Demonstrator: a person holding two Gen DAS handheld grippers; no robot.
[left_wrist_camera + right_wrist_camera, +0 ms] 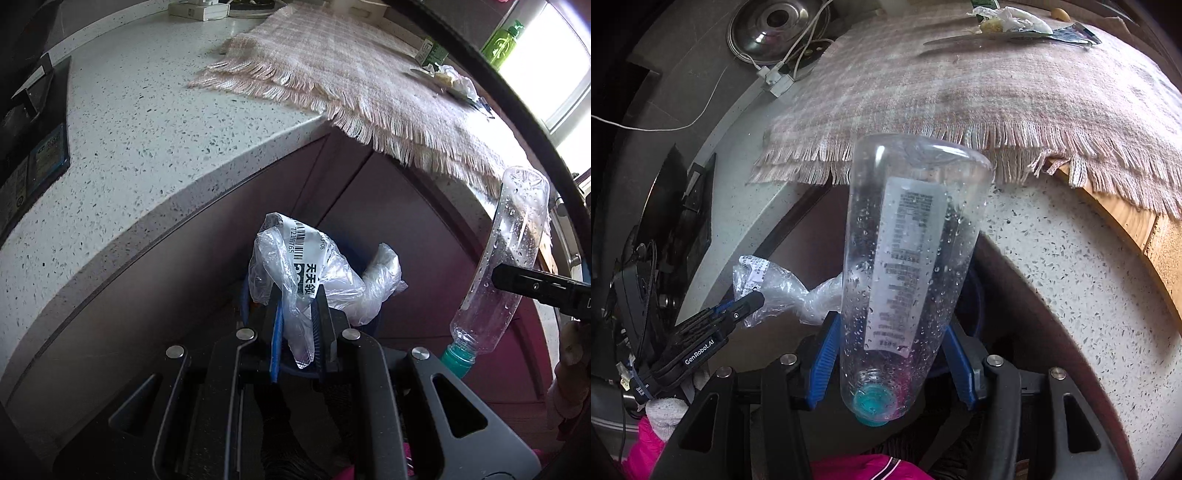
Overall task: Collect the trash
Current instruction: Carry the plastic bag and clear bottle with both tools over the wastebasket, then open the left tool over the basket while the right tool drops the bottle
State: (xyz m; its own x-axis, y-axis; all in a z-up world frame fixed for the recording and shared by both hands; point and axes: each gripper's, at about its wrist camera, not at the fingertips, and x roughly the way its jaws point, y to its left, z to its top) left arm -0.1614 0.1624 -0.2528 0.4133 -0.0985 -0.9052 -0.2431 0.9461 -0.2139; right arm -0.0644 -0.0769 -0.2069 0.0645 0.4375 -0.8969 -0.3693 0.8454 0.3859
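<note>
My left gripper is shut on a crumpled clear plastic bag with a white barcode label, held in front of the counter's edge. It also shows in the right wrist view, with the left gripper at lower left. My right gripper is shut on a clear empty plastic bottle with a teal cap, cap toward the camera. The bottle also shows at the right of the left wrist view. A dark blue bin is partly hidden below both items.
A speckled white countertop carries a fringed pink checked cloth. On the cloth lie a plate with crumpled wrappers and a green carton. A green bottle stands by the window. A metal lid and white cable lie at the back.
</note>
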